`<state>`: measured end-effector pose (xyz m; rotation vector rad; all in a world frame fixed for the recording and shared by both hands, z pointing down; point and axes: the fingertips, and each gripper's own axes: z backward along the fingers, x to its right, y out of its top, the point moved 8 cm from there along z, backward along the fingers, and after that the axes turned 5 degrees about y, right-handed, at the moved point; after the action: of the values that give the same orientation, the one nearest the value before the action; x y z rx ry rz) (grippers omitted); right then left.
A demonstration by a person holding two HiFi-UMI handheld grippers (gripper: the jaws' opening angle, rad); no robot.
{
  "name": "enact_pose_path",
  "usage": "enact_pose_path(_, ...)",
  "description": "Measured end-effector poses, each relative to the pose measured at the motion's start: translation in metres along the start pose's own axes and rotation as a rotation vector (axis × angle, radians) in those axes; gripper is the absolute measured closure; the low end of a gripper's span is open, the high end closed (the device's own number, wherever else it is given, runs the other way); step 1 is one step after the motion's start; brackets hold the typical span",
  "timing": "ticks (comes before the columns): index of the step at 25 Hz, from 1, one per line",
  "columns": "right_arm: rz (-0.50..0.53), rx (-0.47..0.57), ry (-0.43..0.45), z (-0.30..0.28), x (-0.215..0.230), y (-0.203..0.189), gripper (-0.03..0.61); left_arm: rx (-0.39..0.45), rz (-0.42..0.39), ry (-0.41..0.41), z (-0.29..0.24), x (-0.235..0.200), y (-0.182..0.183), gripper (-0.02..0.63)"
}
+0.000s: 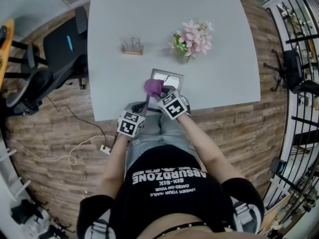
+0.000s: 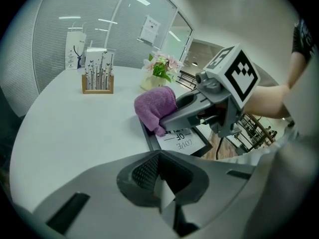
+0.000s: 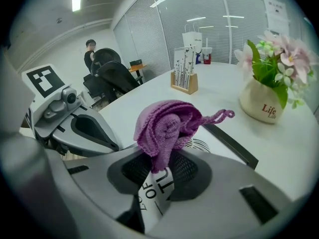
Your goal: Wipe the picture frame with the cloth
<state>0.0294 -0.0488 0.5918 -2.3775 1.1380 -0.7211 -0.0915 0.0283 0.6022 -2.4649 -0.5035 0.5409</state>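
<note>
The black picture frame (image 1: 168,77) lies flat near the table's front edge, its white print facing up (image 2: 182,139). A bunched purple cloth (image 1: 153,87) rests on the frame's near left part. My right gripper (image 1: 158,92) is shut on that cloth (image 3: 167,126), and the frame's print shows just under its jaws. The left gripper (image 1: 141,108) is lower left of the frame, at the table's edge, apart from it. Its jaws (image 2: 160,183) are shut with nothing held. From there I see the right gripper (image 2: 167,126) pressing the cloth (image 2: 154,108) onto the frame.
A cream pot of pink flowers (image 1: 193,38) stands behind the frame to the right. A small wooden card holder (image 1: 132,46) sits at the back left. The grey table (image 1: 224,73) ends at my knees. An office chair (image 1: 65,49) stands to the left.
</note>
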Motion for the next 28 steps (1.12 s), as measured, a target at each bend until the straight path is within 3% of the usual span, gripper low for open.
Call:
enact_pose_path(8, -0.006, 0.013, -0.028, -0.003, 0.018, 0.014, 0.469, -0.033, 0.068, -0.046, 0.0, -0.004, 0.003, 0.598)
enact_pose_path(17, -0.002, 0.038, -0.107, -0.004, 0.033, 0.027, 0.469, -0.038, 0.055, -0.049, 0.0, -0.003, 0.003, 0.598)
enact_pose_path(28, -0.013, 0.06, -0.132, -0.002, 0.042, 0.025, 0.469, -0.034, 0.041, -0.026, -0.001, -0.003, 0.002, 0.598)
